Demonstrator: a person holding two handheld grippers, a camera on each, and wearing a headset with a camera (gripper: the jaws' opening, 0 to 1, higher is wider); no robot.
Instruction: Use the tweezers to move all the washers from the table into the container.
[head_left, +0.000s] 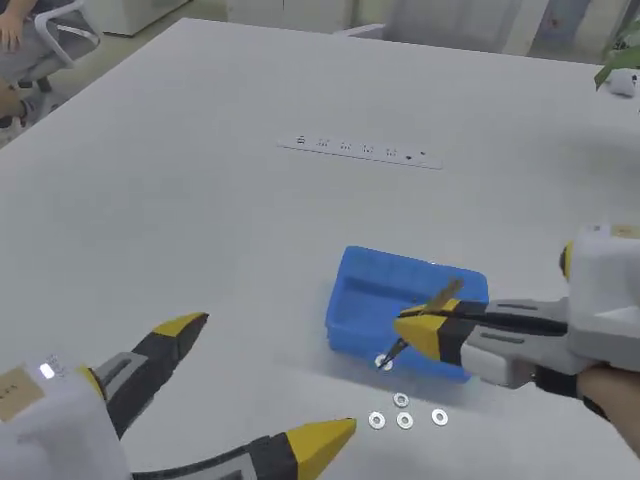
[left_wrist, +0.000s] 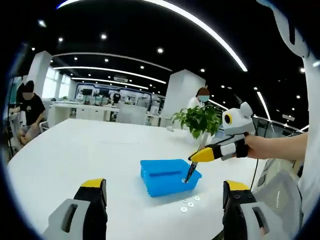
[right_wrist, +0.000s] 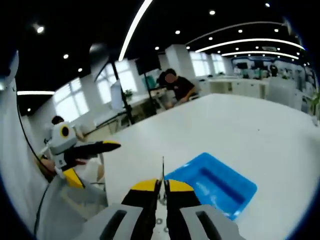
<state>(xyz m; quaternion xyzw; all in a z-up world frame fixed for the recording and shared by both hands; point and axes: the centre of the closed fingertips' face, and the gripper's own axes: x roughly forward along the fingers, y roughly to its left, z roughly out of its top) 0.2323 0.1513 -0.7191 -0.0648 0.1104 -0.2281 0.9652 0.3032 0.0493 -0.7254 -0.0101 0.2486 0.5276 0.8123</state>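
Low at the left of the head view, the left gripper (head_left: 255, 378): yellow-tipped jaws spread wide, nothing between them, hanging above the bare white table (head_left: 200, 210). Further right, four loose washers (head_left: 405, 415) in a small cluster, flat on the surface, near one another but not touching, just in front of the blue container (head_left: 400, 285). Between cluster and container, a fifth washer (head_left: 383, 363) right at the tip of the tweezers (head_left: 393, 351), close against the container's near wall. Cannot tell whether pinched in the tips or merely lying there. Tweezers slanting down and to the left across the container's front corner, clamped in the right gripper (head_left: 412, 325), its jaws pressed together on the shafts. Same pairing in the left gripper view, the tip down at the container's near corner and the cluster on the table just short of it. Table smooth and white, with a flush socket strip (head_left: 360, 150) farther back, well apart from the container. Around it an open-plan office, seen in the left gripper view: a seated person (left_wrist: 27, 107) at the far left, long light strips (left_wrist: 210, 37) curving across a dark ceiling, a potted plant (left_wrist: 200, 120) behind the right gripper — and another person (left_wrist: 202, 96) standing beyond the plant.
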